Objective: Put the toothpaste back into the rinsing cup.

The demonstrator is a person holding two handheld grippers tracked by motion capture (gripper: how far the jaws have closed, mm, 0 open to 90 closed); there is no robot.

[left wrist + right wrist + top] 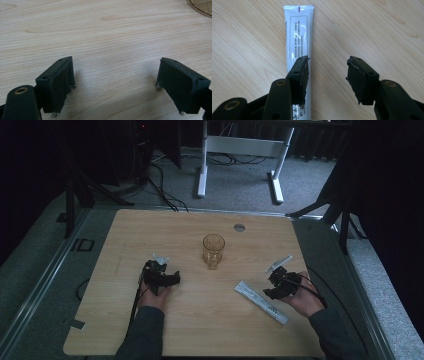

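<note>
White tube [298, 37] flat beside amber glass [213, 251]

A light wooden table [150, 330] with rounded corners stands on grey carpet [240, 185]. At twelve o'clock beyond it stands a white desk frame [240, 147], with black cables [162, 187] trailing at eleven o'clock. Dark curtains [390, 195] close three o'clock; the light is dim.

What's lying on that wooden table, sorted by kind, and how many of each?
Amber drinking glass: 1
White tube: 1
Hand-held grippers: 2, the left gripper and the right gripper, both open
Total: 4
</note>
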